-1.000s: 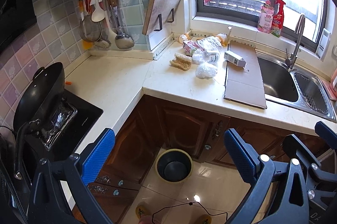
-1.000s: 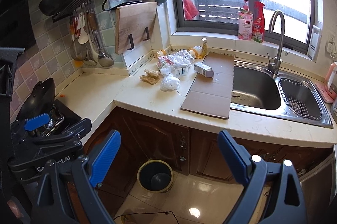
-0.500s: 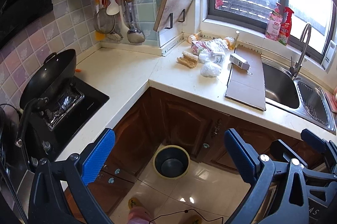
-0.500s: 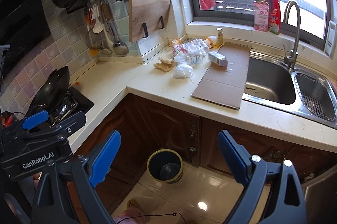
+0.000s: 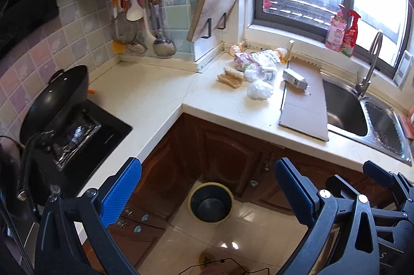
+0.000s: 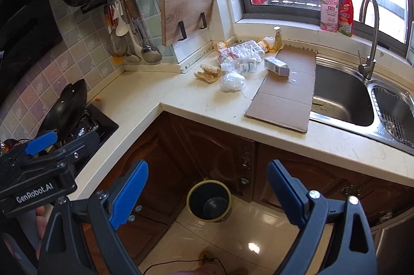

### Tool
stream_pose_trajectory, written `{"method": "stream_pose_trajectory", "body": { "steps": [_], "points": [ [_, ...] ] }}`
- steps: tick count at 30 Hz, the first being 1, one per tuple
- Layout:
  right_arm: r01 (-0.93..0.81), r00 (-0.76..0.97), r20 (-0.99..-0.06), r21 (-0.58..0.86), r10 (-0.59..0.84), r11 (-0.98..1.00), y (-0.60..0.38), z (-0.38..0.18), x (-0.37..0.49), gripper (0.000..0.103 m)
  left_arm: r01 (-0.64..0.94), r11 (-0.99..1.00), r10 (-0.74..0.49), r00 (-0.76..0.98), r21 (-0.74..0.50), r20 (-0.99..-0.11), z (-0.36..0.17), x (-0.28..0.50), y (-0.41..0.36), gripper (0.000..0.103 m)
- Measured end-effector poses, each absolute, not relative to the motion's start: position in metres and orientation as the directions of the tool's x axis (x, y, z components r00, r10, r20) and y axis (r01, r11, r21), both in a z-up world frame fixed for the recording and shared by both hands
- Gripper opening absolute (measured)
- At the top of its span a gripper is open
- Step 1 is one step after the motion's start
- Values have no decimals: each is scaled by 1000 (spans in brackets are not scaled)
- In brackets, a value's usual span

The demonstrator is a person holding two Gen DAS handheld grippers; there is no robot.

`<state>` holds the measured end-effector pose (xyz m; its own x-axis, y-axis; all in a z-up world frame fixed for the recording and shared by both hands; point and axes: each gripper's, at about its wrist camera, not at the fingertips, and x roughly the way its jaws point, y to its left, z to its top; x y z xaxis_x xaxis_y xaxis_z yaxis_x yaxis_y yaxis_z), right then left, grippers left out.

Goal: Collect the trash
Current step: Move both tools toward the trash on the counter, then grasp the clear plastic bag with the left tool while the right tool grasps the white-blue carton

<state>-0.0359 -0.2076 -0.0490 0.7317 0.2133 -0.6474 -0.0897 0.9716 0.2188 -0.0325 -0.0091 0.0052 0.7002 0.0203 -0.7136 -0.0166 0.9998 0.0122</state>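
Trash lies in the counter corner under the window: a crumpled white plastic ball [image 5: 259,90] [image 6: 232,82], a tan food scrap [image 5: 230,77] [image 6: 209,73], clear wrappers [image 5: 254,60] [image 6: 240,52], and a small carton [image 5: 293,79] [image 6: 276,66] on a flat cardboard sheet [image 5: 305,104] [image 6: 287,88]. An empty round bin [image 5: 211,202] [image 6: 209,200] stands on the floor below. My left gripper [image 5: 207,187] and right gripper [image 6: 207,184] are both open and empty, held well back from the counter, above the floor.
A black wok [image 5: 55,101] sits on the stove at left. A steel sink [image 6: 344,99] with a tap [image 6: 368,36] is at right. Utensils [image 5: 139,21] and a cutting board [image 6: 185,13] hang on the tiled wall. Brown cabinets [image 6: 207,158] stand below the counter.
Both grippers have pulled back and risen a little, so the counter and trash sit farther off and more of the left wall shows. Both stay open.
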Motion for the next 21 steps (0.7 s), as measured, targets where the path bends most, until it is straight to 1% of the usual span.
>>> {"method": "stream_pose_trajectory", "body": {
  "steps": [3, 7, 10, 17, 19, 21],
  "points": [
    [-34, 766, -628, 173, 137, 984, -217, -35, -32, 94, 30, 999, -43, 703, -30, -710, 11, -12, -8, 102],
    [41, 792, -608, 149, 59, 988, -226, -22, -26, 94, 114, 992, -117, 691, -53, -713, 18, 12, -12, 102],
    [95, 798, -602, 136, 6, 986, -228, -17, -19, 94, 173, 983, -165, 698, -59, -697, 22, 27, -16, 102],
    [209, 754, -656, 173, -46, 962, -237, -23, -2, 94, 299, 953, -250, 696, -45, -673, 15, 60, -27, 102],
    [229, 742, -667, 167, -61, 959, -237, -23, 3, 94, 309, 950, -262, 685, -54, -680, 11, 73, -28, 102],
    [234, 728, -682, 164, -61, 958, -240, -25, 12, 94, 322, 943, -289, 651, -89, -702, 7, 89, -29, 102]
  ]
}}
